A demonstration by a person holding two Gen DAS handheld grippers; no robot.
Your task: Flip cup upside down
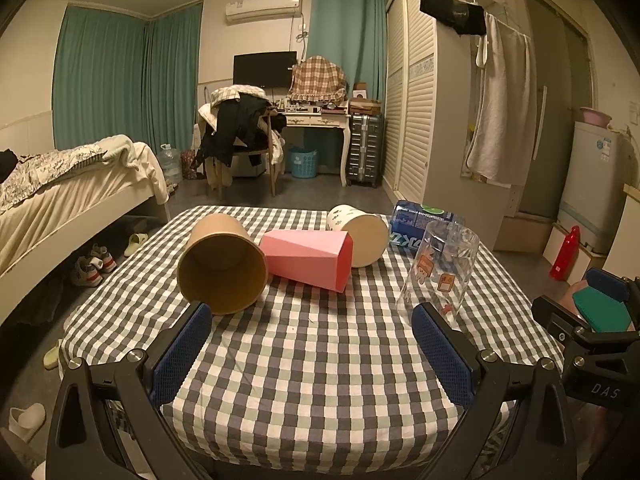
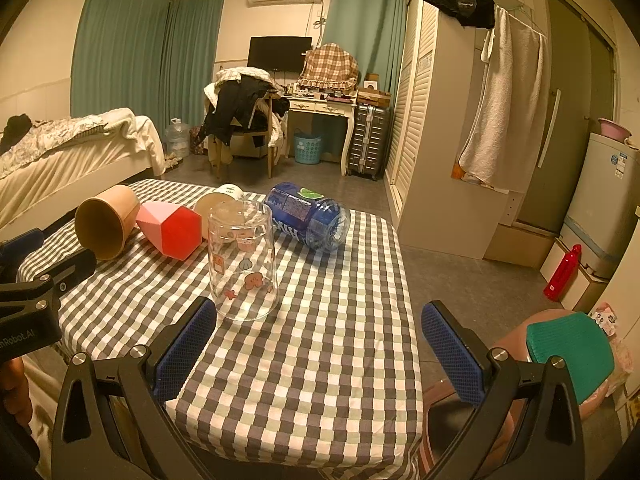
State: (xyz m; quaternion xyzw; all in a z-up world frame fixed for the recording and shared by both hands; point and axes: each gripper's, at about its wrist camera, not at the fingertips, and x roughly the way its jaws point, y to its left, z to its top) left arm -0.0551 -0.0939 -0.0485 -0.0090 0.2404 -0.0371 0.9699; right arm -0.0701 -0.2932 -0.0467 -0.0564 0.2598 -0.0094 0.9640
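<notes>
A clear glass cup with cartoon prints (image 2: 243,264) stands upside down on the checked tablecloth (image 2: 320,340); it also shows in the left wrist view (image 1: 440,272). A brown paper cup (image 1: 222,264), a pink faceted cup (image 1: 310,259) and a white paper cup (image 1: 360,240) lie on their sides behind it. My left gripper (image 1: 312,344) is open and empty above the table's near part. My right gripper (image 2: 320,344) is open and empty, its left finger (image 2: 188,348) just in front of the glass cup.
A blue water bottle (image 2: 310,216) lies on its side at the table's far right. The table's right edge (image 2: 408,280) drops to the floor. A bed (image 1: 60,200) stands to the left, a wardrobe (image 1: 432,100) to the right, a red bottle (image 2: 562,272) on the floor.
</notes>
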